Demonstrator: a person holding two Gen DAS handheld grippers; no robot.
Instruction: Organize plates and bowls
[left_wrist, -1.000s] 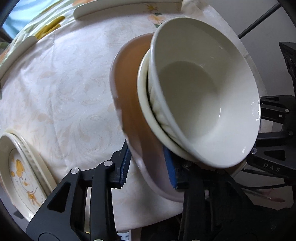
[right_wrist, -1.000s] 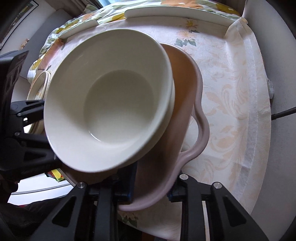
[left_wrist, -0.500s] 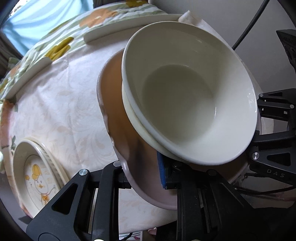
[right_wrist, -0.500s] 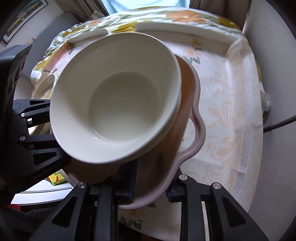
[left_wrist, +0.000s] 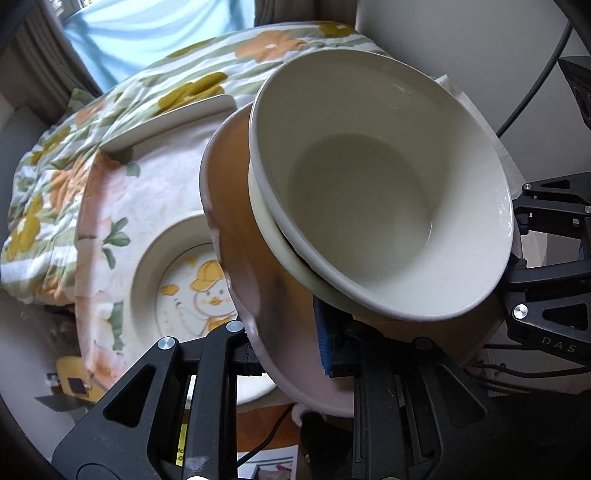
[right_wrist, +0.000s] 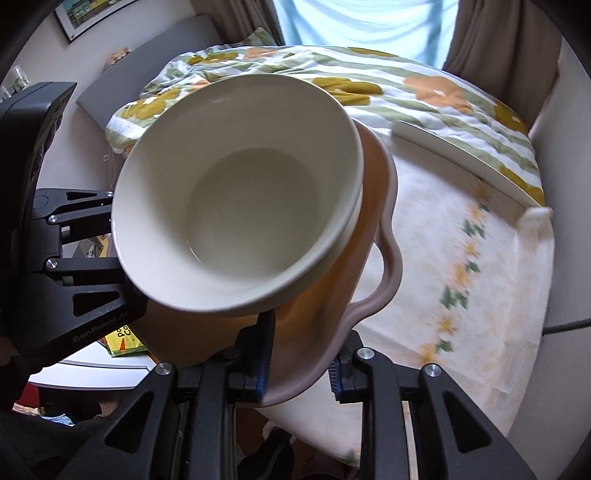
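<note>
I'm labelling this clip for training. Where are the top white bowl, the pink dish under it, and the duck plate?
top white bowl (left_wrist: 373, 206): left wrist view, on its inner bottom.
pink dish (right_wrist: 388, 236): right wrist view, on its wavy rim at the handle.
duck plate (left_wrist: 199, 291): left wrist view, on the printed duck.

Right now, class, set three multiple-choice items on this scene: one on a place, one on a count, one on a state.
1. Where does the duck plate lie?
A. on the tablecloth
B. inside the bowls
C. on the floor

2. How many cream bowls sit stacked on the pink tray?
A. one
B. two
C. four

3. How does the left hand-held gripper stand?
A. wide open
B. shut on the tray rim
C. shut on a bowl

Answers: 1 A, floral cloth shows around it; 2 B, two rims show; 3 B, its pads pinch the tray's edge.
</note>
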